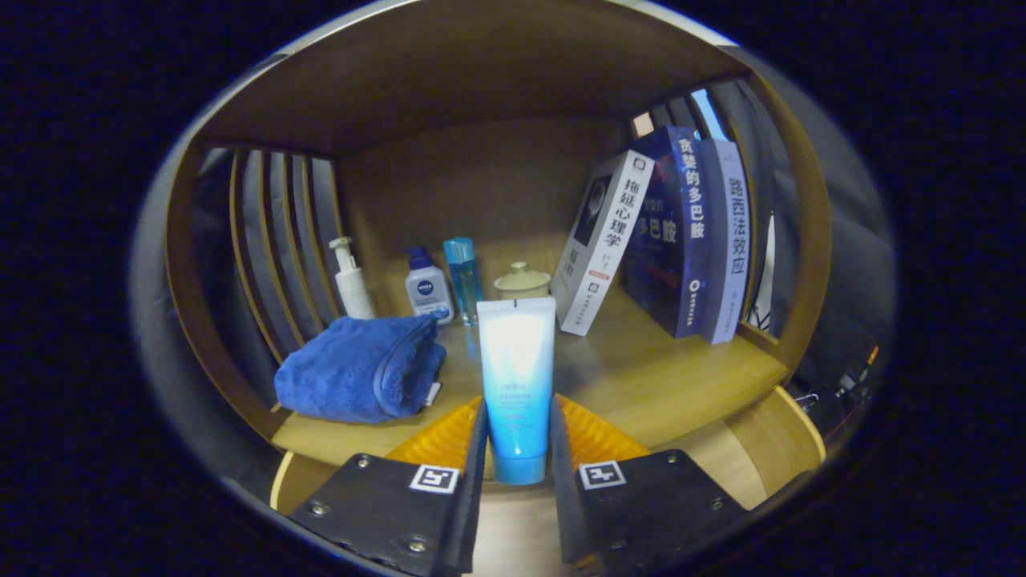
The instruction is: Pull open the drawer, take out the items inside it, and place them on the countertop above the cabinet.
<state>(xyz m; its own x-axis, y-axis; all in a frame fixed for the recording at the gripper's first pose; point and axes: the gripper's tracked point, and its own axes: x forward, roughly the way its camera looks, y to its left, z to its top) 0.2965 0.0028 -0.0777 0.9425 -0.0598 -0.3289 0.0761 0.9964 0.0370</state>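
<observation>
One item is in my grip right now: a tube, standing cap-down between the fingers of the gripper, both pressed against its lower sides. It stands at the counter's front edge, near the middle; I cannot tell whether its cap already rests on the wood or hangs just above it.

Going left to right across the counter: a folded towel lies at the front left, close to the slatted side wall. Behind it, toward the back left corner, stands a pump bottle, then a small squat bottle, then a slim clear bottle, all three in a loose row near the back wall. A lidded jar sits just behind the tube. On the right, three books lean together, the leftmost tilted most, reaching toward the back right corner.

As for progress, I judge the opening and the lifting-out of this tube are done, since it is up at counter level. What I cannot judge from here is which of the other things came from the drawer, or whether anything is left in it, since the drawer is below my line of sight. What's left for this item is to set it down steady, spread the fingers and back away without knocking it; a tall tube on its cap may tip.
</observation>
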